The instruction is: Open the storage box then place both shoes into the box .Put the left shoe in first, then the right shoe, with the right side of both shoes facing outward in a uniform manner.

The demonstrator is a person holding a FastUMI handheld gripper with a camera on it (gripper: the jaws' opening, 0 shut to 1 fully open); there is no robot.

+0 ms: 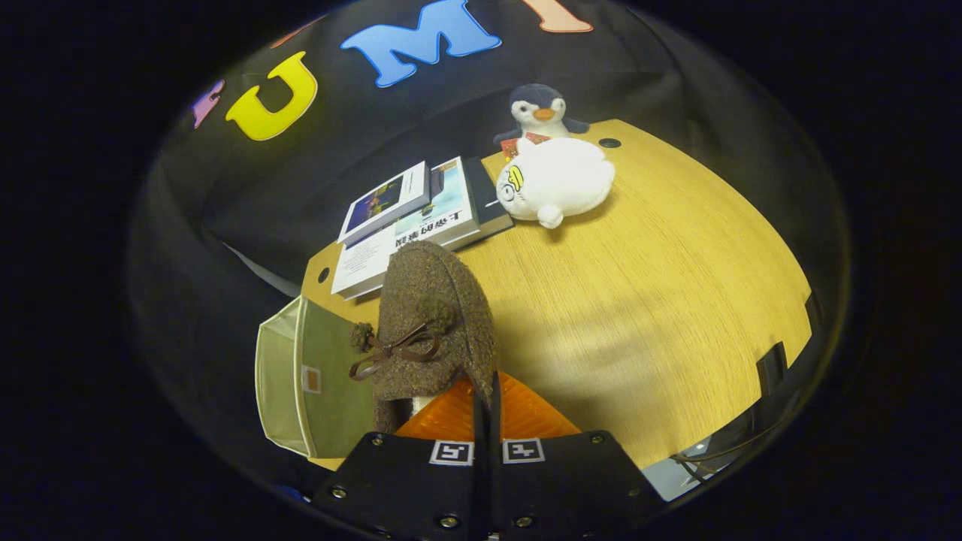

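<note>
Gripper view: the gripper point(487, 409) has its two fingers drawn nearly together, with a thin dark edge of the one brown fuzzy shoe point(432, 330) pinched between them. Shoe count: one. It hangs upright from the fingers, held clear above the table, with its brown bow and pom-poms facing the camera. The gripper points forward and down over the near left corner of the wooden table point(661, 300).

Just left of the shoe and lower, one beige storage box point(301, 376) sits at the table's left edge, its interior visible; whether a lid remains on it I cannot tell.

Beyond the shoe, two books point(409, 218) are stacked near the table's far left edge. Right of them lie two plush toys: one white point(556, 180), and one penguin point(539, 113) behind it, touching.
</note>
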